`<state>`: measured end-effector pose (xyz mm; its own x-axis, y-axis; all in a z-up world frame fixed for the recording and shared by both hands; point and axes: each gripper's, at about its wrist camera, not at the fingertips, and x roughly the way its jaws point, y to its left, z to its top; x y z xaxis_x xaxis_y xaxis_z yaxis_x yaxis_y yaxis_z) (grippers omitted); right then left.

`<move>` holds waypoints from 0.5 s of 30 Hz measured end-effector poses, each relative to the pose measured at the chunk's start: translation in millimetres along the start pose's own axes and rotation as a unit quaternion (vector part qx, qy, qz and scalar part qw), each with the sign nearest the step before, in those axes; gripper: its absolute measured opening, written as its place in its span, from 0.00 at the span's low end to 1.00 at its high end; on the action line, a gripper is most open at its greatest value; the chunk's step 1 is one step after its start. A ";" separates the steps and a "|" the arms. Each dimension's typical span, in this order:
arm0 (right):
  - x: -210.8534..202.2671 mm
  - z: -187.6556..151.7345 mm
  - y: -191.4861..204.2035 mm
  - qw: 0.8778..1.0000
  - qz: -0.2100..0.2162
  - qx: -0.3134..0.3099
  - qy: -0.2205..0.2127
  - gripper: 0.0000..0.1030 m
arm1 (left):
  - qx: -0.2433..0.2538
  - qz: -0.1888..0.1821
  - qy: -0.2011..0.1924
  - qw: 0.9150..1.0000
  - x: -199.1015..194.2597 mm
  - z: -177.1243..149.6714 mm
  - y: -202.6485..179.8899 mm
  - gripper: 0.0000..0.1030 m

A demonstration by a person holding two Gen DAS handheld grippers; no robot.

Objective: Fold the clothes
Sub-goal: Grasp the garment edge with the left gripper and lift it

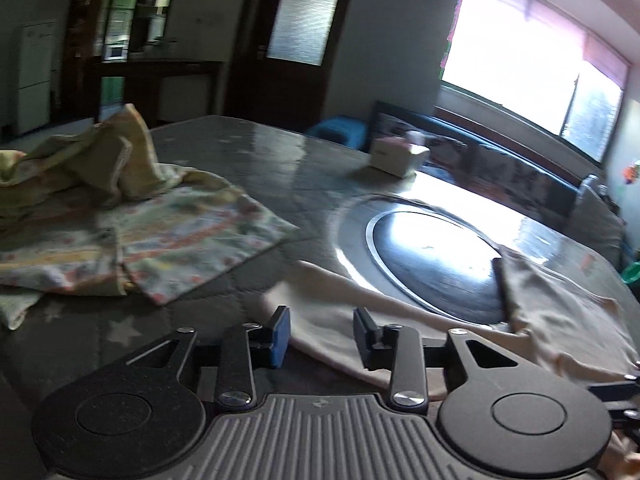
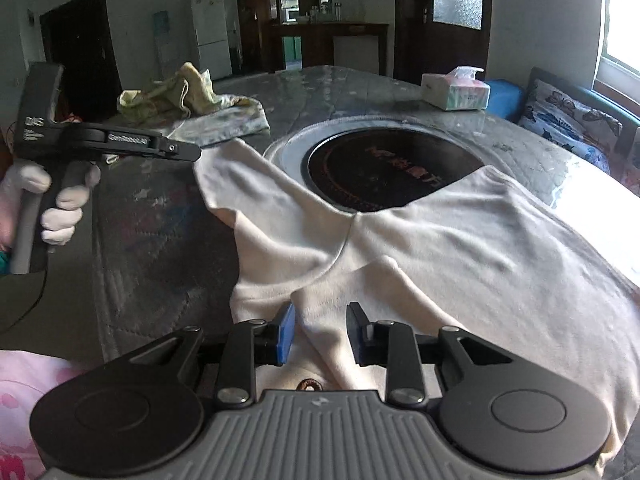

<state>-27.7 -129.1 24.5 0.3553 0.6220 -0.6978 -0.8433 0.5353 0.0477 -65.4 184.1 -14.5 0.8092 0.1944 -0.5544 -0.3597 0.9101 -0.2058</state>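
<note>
You are holding the right gripper (image 2: pixel 320 330) low over the near part of a cream T-shirt (image 2: pixel 460 248), its jaws standing spread with a raised fold of the fabric lying between the blue pads (image 2: pixel 285 332) but not pinched. The shirt is lying rumpled on the bench (image 2: pixel 160 264), its far edge and one sleeve overlapping the round inset hotplate (image 2: pixel 384 168). Your gloved left hand (image 2: pixel 60 200) is carrying the left gripper (image 1: pixel 322 334) at the near left, above the bench beside the shirt's sleeve; its jaws are likewise standing spread, holding nothing. A heap of patterned yellow clothes (image 1: pixel 132 216) is sitting at the far left of the bench. A tissue box (image 2: pixel 456 92) is resting at the far right edge.
</note>
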 end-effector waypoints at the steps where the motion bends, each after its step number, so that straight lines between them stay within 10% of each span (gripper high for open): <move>1: -1.9 0.1 0.2 1.000 0.000 0.000 -0.002 0.27 | -0.003 0.010 0.001 1.000 2.3 0.4 1.5 0.44; 12: -27.3 -0.7 1.9 1.000 -0.011 0.006 -0.026 0.27 | -0.059 0.035 0.027 0.997 27.3 0.6 9.3 0.41; 15: -34.9 -2.6 0.3 0.999 -0.015 0.012 -0.035 0.27 | -0.061 0.042 0.023 0.997 30.0 0.4 8.3 0.27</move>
<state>-41.4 -152.1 47.0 0.4085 0.6440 -0.6468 -0.8221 0.5675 0.0458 -44.0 197.6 -32.5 0.7523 0.2483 -0.6102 -0.4815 0.8395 -0.2519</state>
